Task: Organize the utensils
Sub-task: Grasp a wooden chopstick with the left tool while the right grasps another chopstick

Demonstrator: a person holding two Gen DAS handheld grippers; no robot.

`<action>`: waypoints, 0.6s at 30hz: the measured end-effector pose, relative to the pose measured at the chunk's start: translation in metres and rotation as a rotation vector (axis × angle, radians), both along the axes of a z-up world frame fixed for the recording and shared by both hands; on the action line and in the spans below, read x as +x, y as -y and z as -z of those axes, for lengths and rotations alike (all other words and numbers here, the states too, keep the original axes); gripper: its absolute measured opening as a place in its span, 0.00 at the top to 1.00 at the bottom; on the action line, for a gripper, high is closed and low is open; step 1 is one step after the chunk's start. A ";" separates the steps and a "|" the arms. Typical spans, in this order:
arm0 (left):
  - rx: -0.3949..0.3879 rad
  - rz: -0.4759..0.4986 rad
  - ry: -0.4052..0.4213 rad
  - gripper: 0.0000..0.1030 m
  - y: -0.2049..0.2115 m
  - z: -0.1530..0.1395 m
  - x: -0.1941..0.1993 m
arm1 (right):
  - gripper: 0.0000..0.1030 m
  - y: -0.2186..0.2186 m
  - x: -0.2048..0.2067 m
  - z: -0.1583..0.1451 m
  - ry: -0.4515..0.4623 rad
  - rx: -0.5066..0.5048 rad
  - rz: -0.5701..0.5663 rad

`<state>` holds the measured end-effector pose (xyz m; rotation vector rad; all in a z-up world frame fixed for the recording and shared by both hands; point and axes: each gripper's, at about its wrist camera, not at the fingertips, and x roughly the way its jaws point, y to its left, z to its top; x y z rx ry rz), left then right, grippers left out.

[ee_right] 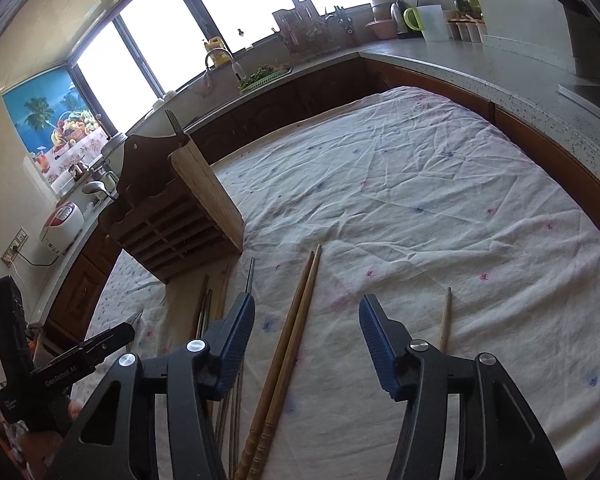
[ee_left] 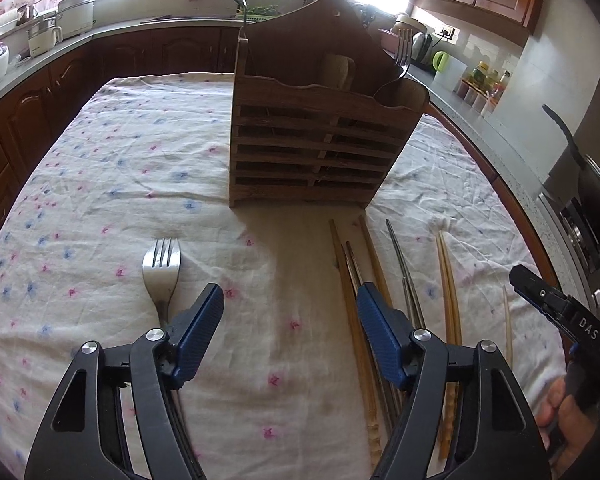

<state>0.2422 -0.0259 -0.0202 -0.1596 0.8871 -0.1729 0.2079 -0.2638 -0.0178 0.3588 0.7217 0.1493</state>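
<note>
Utensils on the flowered tablecloth [ee_left: 100,168], left wrist view: fork [ee_left: 162,270] near the front edge, chopsticks [ee_left: 352,300] right of it, wooden caddy [ee_left: 316,140] mid-table holding another fork [ee_left: 403,54]. Left gripper [ee_left: 290,320] spread, pinching nothing.

Right wrist view: right gripper [ee_right: 307,336] spread astride a brown chopstick pair [ee_right: 292,336], untouched; pale chopstick [ee_right: 446,316] just outside its right finger.

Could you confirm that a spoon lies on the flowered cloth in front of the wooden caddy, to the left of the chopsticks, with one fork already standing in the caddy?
Not quite: it is a fork, not a spoon; its tines show in the left wrist view. The rest holds: it lies on the flowered cloth before the wooden caddy, left of the chopsticks, and one standing fork is in the caddy.
</note>
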 end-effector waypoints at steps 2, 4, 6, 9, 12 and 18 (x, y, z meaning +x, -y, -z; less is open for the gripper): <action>0.000 0.014 -0.011 0.42 0.005 0.001 0.011 | 0.59 -0.004 0.011 0.001 -0.012 -0.002 -0.018; 0.004 0.029 -0.023 0.45 0.010 0.002 0.021 | 0.70 -0.011 0.021 0.003 -0.024 -0.001 -0.043; 0.014 0.040 -0.030 0.49 0.015 0.004 0.031 | 0.75 -0.018 0.031 0.006 -0.039 -0.004 -0.068; 0.028 0.056 -0.043 0.52 0.021 0.007 0.042 | 0.82 -0.028 0.045 0.013 -0.074 -0.021 -0.093; 0.043 0.071 -0.062 0.56 0.026 0.012 0.054 | 0.84 -0.034 0.057 0.023 -0.111 -0.043 -0.104; 0.058 0.100 -0.099 0.62 0.037 0.022 0.075 | 0.85 -0.034 0.072 0.037 -0.165 -0.075 -0.093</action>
